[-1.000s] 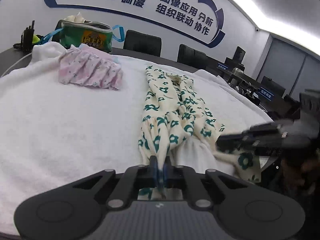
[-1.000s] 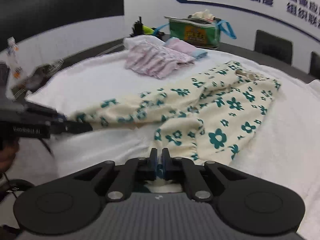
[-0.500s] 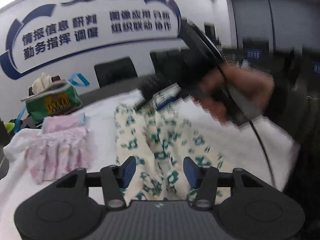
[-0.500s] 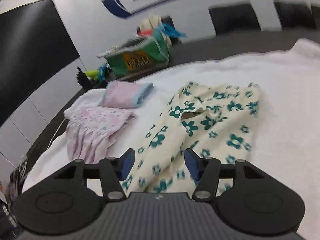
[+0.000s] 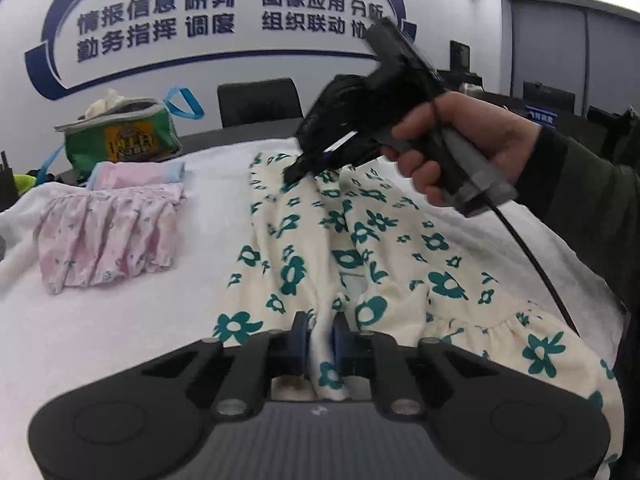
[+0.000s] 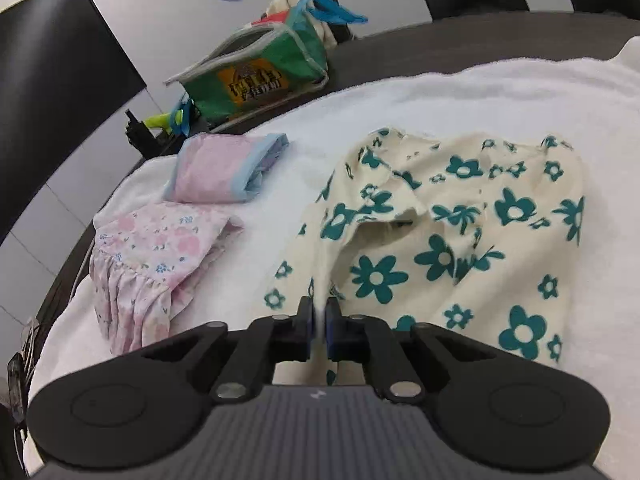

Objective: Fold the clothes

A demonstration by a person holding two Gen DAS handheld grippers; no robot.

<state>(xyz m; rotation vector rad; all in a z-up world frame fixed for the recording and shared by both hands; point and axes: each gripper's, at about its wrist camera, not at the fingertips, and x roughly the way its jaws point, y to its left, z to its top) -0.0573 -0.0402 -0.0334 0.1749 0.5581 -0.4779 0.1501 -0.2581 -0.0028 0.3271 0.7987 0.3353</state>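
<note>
Cream cotton garment printed with teal flowers (image 5: 352,248), spread lengthwise over a white fleecy cover (image 5: 120,320) on the dark bench (image 6: 460,56). Left gripper (image 5: 320,334), jaws nearly closed, pinching a fold of the garment's near hem, cloth showing between the blue pads (image 5: 299,328). Right gripper (image 6: 319,320), jaws likewise almost together, clamped on a thin ridge of the same floral fabric. Seen from the left wrist, right gripper gripped by a bare hand (image 5: 460,148) in a dark sleeve (image 5: 580,200), a black cable (image 5: 536,268) trailing from the handle, its tip down at the garment's far end. From the right wrist, the garment's upper part lying doubled over, a short sleeve folded across the middle. Just to the left, apart from the floral piece, a pink gathered floral garment (image 6: 156,264) lying flat, with a folded pink garment edged in pale blue (image 6: 224,172) touching its far edge. Beyond these, on the bare bench, a green fabric bag with blue handles (image 6: 260,72). Black chairs (image 5: 260,100) and a white wall with blue Chinese lettering (image 5: 224,20) behind.
</note>
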